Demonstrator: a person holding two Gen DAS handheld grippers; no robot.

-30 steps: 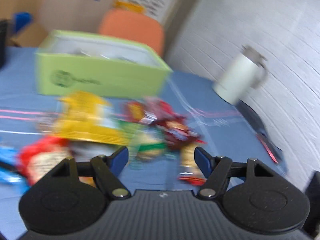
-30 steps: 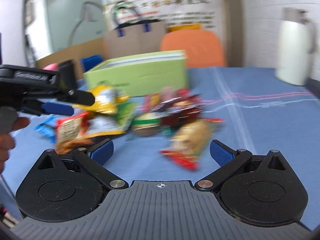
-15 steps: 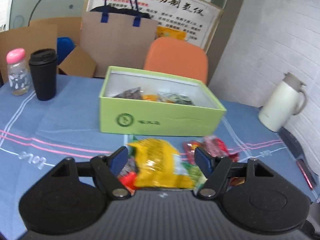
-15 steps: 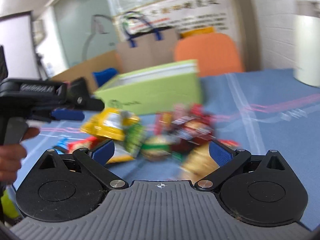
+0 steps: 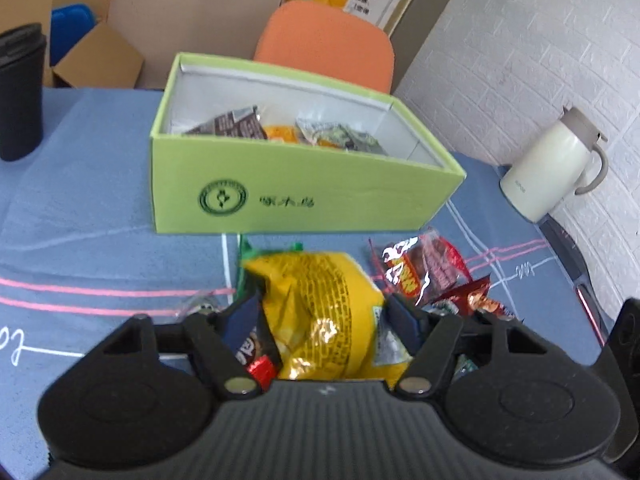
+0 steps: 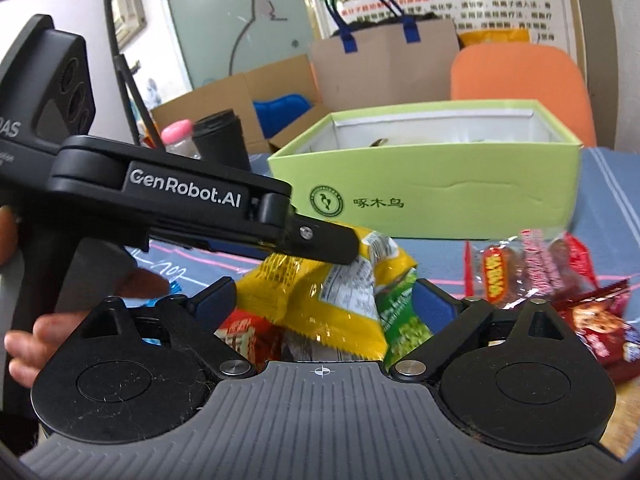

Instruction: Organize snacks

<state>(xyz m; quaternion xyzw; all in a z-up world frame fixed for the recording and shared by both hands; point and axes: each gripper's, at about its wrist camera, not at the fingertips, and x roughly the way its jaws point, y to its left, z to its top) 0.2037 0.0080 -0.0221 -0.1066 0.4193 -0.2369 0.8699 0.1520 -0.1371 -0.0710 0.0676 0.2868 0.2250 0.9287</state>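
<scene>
Left wrist view: a blue-clothed worktop [image 5: 80,208] carries an open green box [image 5: 304,196]. Just before it, the yellow snack bag [image 5: 320,304], likely light, crinkly and slippery, sits between the closing left gripper [image 5: 320,316]. The right gripper [image 6: 324,302], also narrowing, brackets it, ungripped.

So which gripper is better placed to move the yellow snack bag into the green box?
Left. The left gripper already has the yellow snack bag between its closing jaws, facing the green box.
</scene>
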